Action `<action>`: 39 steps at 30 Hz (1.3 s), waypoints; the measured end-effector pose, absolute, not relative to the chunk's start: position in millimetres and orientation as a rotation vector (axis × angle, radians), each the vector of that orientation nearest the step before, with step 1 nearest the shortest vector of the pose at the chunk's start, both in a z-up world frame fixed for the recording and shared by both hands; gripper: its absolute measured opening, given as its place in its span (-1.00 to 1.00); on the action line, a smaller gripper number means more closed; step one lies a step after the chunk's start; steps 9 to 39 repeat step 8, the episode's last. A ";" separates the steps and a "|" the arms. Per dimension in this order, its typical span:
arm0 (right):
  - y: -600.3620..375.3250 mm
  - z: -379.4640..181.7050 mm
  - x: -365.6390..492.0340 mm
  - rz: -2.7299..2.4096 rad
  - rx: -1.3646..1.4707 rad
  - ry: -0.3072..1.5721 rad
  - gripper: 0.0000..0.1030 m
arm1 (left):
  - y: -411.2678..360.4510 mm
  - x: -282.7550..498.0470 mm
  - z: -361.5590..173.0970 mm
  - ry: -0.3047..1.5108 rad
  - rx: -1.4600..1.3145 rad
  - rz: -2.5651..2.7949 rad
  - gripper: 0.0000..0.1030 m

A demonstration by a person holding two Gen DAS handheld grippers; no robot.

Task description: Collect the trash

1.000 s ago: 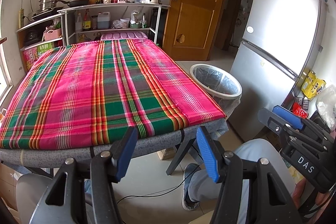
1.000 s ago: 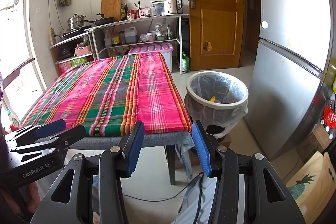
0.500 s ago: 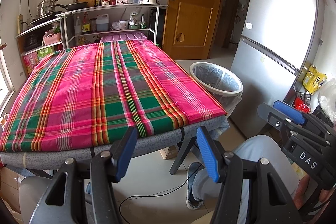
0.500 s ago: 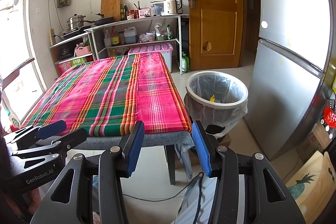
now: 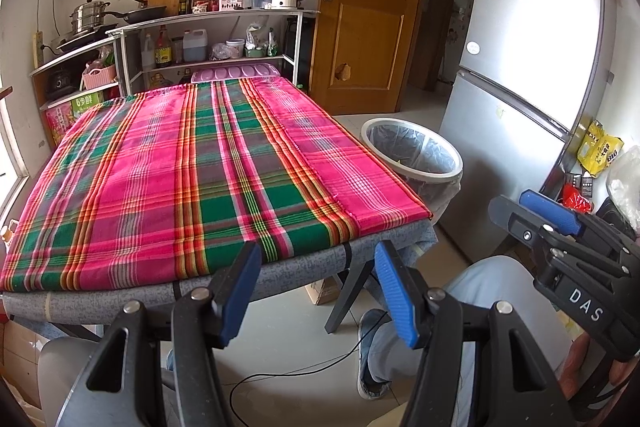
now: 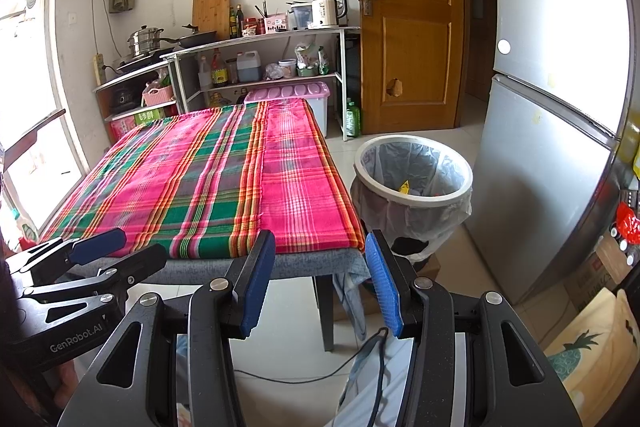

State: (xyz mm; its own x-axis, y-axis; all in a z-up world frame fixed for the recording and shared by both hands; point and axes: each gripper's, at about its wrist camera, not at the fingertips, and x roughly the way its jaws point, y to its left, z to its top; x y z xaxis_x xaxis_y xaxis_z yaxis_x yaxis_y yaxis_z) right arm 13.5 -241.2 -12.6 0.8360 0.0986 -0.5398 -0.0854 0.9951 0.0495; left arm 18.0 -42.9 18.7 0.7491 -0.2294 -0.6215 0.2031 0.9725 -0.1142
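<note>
A white trash bin (image 5: 416, 167) with a clear liner stands on the floor at the table's right side; it also shows in the right wrist view (image 6: 412, 183), with a yellow scrap (image 6: 405, 187) inside. The table (image 5: 192, 167) carries a pink and green plaid cloth with nothing lying on it. My left gripper (image 5: 316, 255) is open and empty, held low in front of the table's near edge. My right gripper (image 6: 320, 243) is open and empty, also before the near edge, toward the bin. Each gripper shows at the side of the other's view.
A silver fridge (image 5: 532, 59) stands right of the bin. A wooden door (image 5: 368, 7) and metal shelves (image 5: 216, 39) with kitchenware are behind the table. The person's leg (image 5: 460, 299) and a black cable (image 5: 280, 375) are below the grippers. A cardboard box (image 6: 592, 347) sits at the lower right.
The left wrist view has shifted slightly, so the table and bin sit a little lower and nearer. The right gripper has barely moved. Both grippers stay open and empty.
</note>
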 end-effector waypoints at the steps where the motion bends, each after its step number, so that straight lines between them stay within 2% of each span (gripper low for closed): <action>1: -241.4 -12.7 13.5 0.098 0.024 0.572 -0.07 | -43.7 17.1 18.9 0.681 -0.036 -0.236 0.22; 39: -241.3 -12.5 13.7 0.098 0.023 0.573 -0.07 | -43.2 16.6 19.6 0.672 -0.031 -0.230 0.25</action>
